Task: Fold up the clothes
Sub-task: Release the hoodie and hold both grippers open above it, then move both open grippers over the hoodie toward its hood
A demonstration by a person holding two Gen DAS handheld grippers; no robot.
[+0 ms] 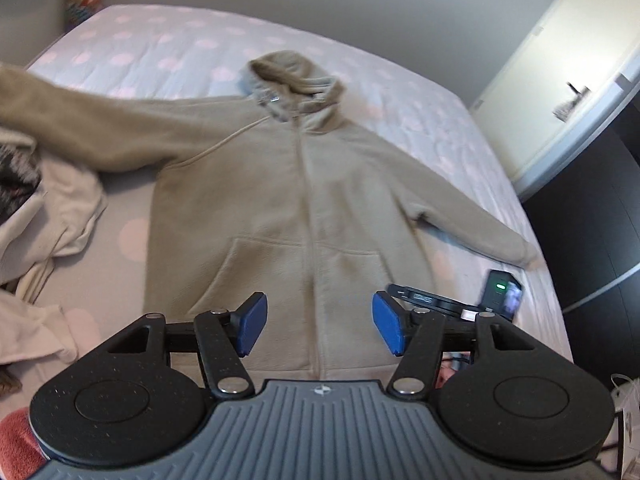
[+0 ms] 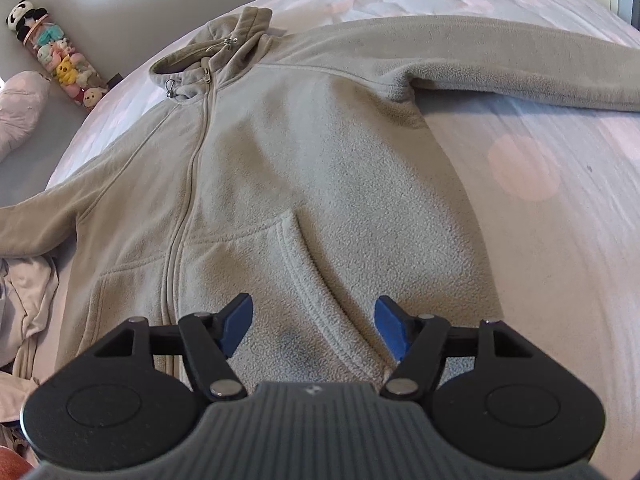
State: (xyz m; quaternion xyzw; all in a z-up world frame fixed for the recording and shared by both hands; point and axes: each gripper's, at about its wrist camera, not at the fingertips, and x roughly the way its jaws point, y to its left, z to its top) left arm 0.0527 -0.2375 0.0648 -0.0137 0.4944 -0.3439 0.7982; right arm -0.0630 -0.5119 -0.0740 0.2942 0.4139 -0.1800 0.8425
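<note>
A: Step? Quick.

B: Looks like the end of laying out, before any fold. The hoodie (image 2: 288, 184) lies flat on the bed (image 2: 560, 208), zip side up, zipped shut, both sleeves spread out to the sides.

A: Fingers?

B: Left gripper (image 1: 316, 320) — released, nothing between its blue pads; the hem sits just beyond them, under the gap. Right gripper (image 2: 314, 326) — also released, empty, hovering over the pocket (image 2: 320, 280) on that side, hem just behind the fingertips. Can't tell if either touches the fleece.

A: Which way does it point?

B: Hood (image 1: 296, 80) is far ahead of both sets of fingers, hem nearest them. So the long axis runs straight away from the fingers, along the zip (image 1: 308, 208). Sleeves run across that line — one well off to the left of the left fingers, one to the right.

A: Next move?

B: My guess: first fold, a sleeve or a side brought in across the zip. That needs a pinch on a cuff or side edge, both far out from where the fingers sit now, so a reach sideways first.

A: Clutter?

B: Pale clothes (image 1: 60, 216) piled left of the left fingers, under that sleeve end; a phone (image 1: 502, 294) right of them.
</note>
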